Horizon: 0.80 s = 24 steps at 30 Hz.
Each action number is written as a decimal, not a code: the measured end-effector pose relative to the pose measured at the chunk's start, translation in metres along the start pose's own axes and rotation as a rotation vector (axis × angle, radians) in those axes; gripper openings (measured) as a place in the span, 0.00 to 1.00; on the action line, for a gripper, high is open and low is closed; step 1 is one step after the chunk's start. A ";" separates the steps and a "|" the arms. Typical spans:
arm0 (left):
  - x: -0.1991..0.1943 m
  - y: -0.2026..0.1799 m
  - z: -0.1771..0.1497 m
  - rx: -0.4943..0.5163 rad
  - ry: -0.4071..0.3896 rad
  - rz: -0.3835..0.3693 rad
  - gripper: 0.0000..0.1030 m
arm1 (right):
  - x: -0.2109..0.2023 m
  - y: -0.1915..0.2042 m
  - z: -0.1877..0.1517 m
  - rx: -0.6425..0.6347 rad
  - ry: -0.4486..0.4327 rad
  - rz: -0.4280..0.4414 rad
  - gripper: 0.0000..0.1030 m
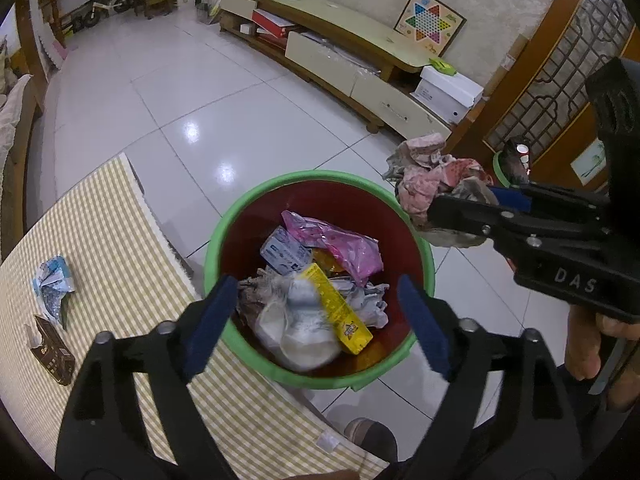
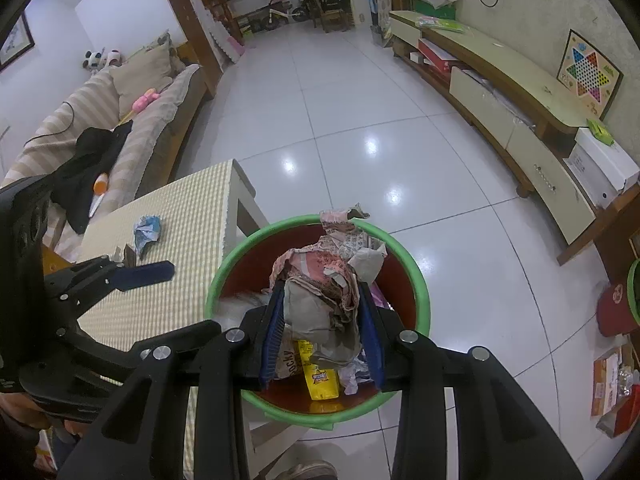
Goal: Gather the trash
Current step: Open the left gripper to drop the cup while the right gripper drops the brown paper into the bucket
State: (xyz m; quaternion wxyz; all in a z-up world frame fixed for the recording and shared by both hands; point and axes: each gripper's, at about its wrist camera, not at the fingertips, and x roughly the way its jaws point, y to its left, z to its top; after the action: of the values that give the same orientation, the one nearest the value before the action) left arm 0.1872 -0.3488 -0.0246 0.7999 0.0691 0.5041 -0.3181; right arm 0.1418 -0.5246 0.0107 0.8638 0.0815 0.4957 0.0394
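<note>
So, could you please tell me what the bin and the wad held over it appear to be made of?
The bin looks like moulded plastic: a smooth green rim and a glossy dark red inside. The wad, clamped in the right gripper, looks like crumpled printed paper or thin card: matte, sharply creased, with torn edges. Which of the two is unclear.

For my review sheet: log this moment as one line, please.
left gripper: open, empty, over bin | right gripper: shut on crumpled wrapper, over bin | table: two scraps left

One green-rimmed bin (image 1: 430, 264) is counted, two scraps on the tabletop (image 1: 120, 216): a crumpled wrapper (image 1: 52, 284) and a brown carton (image 1: 52, 350).
</note>
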 end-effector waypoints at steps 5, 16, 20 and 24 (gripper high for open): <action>-0.007 0.009 -0.005 -0.016 -0.012 0.015 0.83 | 0.002 0.003 0.001 -0.010 0.005 0.000 0.34; -0.040 0.047 -0.020 -0.085 -0.062 0.068 0.88 | 0.007 0.007 0.000 -0.033 0.013 -0.010 0.51; -0.054 0.064 -0.032 -0.118 -0.079 0.092 0.93 | 0.007 0.010 0.002 -0.032 0.007 -0.048 0.81; -0.069 0.084 -0.047 -0.162 -0.093 0.110 0.95 | 0.008 0.019 0.004 -0.050 0.005 -0.064 0.86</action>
State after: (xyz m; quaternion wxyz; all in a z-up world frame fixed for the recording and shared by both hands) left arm 0.1801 -0.2323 -0.0060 0.8416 0.0171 0.4861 -0.2348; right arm 0.1492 -0.5051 0.0095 0.8652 0.0437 0.4989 0.0244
